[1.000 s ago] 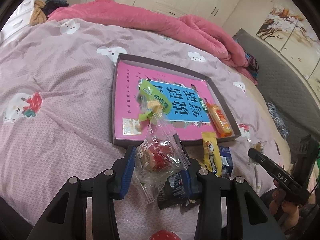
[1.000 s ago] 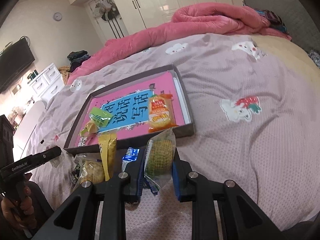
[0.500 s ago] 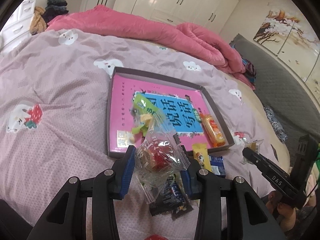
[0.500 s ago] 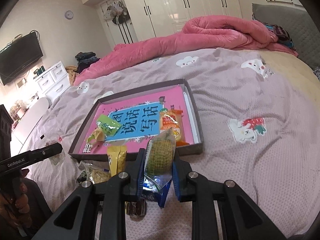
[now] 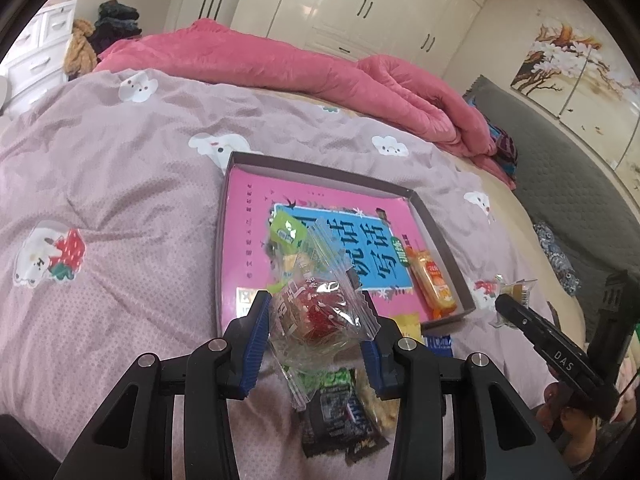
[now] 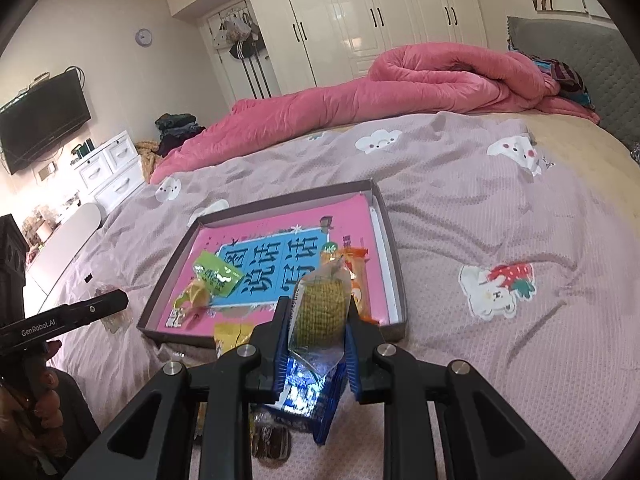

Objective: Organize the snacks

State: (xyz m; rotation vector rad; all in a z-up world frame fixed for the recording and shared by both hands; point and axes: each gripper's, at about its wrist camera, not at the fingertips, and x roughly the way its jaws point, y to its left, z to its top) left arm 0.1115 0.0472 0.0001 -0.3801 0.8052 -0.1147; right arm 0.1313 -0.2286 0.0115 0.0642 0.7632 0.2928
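Observation:
My left gripper (image 5: 316, 320) is shut on a clear packet with a red sweet (image 5: 316, 316), held above the bed near the front edge of a shallow grey box (image 5: 316, 168) with a pink book inside. My right gripper (image 6: 316, 334) is shut on a clear packet with a green-yellow biscuit (image 6: 322, 304), held above the box's near edge (image 6: 280, 196). In the box lie a green packet (image 5: 288, 232) and an orange packet (image 5: 434, 284); both also show in the right wrist view, the green packet (image 6: 218, 274) and the orange packet (image 6: 358, 280).
Loose snacks lie on the lilac bedspread before the box: a dark packet (image 5: 340, 408), a yellow packet (image 6: 232, 334), a blue packet (image 6: 316, 404). A small wrapped snack (image 5: 514, 290) lies right of the box. A pink duvet (image 5: 320, 76) is piled behind.
Both grippers have lifted with their packets and pulled back a little; the box and loose snacks now look lower and farther off. Both grips are unchanged.

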